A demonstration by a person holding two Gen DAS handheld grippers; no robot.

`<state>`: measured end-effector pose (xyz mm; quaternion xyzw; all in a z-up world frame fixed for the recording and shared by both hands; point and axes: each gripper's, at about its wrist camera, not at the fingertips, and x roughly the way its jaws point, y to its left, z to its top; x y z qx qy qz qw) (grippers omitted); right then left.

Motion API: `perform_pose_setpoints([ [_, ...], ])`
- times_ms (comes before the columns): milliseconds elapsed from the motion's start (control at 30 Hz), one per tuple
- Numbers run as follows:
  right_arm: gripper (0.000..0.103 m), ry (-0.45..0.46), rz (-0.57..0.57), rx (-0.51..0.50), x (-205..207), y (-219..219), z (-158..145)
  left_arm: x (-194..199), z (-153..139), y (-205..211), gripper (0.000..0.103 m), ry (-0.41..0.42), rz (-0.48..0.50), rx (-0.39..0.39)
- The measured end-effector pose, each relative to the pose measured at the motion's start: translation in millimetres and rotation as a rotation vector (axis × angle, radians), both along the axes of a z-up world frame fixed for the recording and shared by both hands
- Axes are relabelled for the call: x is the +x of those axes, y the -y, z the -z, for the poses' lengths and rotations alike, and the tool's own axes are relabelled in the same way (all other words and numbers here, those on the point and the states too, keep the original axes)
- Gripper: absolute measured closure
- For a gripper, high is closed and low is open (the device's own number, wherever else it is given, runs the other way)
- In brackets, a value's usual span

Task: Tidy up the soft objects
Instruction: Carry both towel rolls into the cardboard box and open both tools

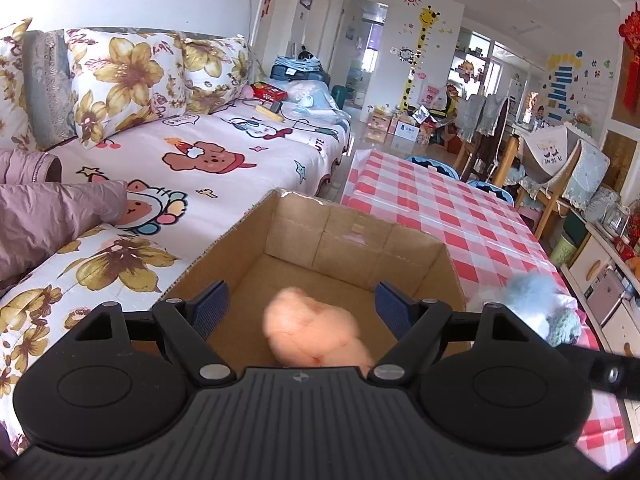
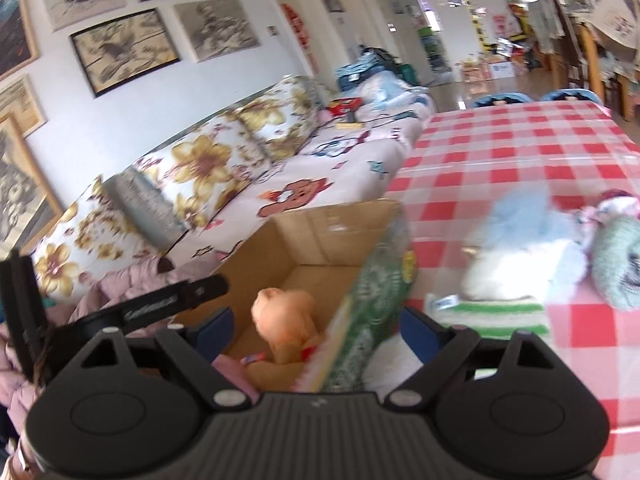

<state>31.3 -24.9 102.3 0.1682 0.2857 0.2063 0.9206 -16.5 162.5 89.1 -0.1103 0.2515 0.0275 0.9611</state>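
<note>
While your left gripper (image 1: 302,304) hangs with its jaws spread wide and nothing pinched, the fuzzy peach plush toy (image 1: 316,330) sits loose between them, blurred, inside the open brown cardboard box (image 1: 352,236). Your right gripper (image 2: 316,330) is spread too, and its pads press on nothing; from its view the same peach toy (image 2: 286,320) lies on the box floor, and the box's green printed outer wall (image 2: 376,304) stands between the blue pads. Just right of the box, on the red-and-white checked tablecloth (image 2: 500,148), you have a heap of soft things: a pale blue and white fluffy plush (image 2: 524,256), a green-and-white striped cloth (image 2: 500,316) under it, and a mint green knitted piece (image 2: 616,264) beside it. Beyond the box runs the sofa with its cartoon-print cover (image 1: 224,148) and yellow-flowered cushions (image 1: 124,80).
</note>
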Motion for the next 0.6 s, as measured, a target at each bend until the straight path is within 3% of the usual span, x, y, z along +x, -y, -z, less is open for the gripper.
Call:
perform_pose_setpoints([
  [600, 0.013, -0.013, 0.167, 0.015, -8, 56, 2, -14, 4, 17, 0.0, -0.023, 0.076, 0.109],
])
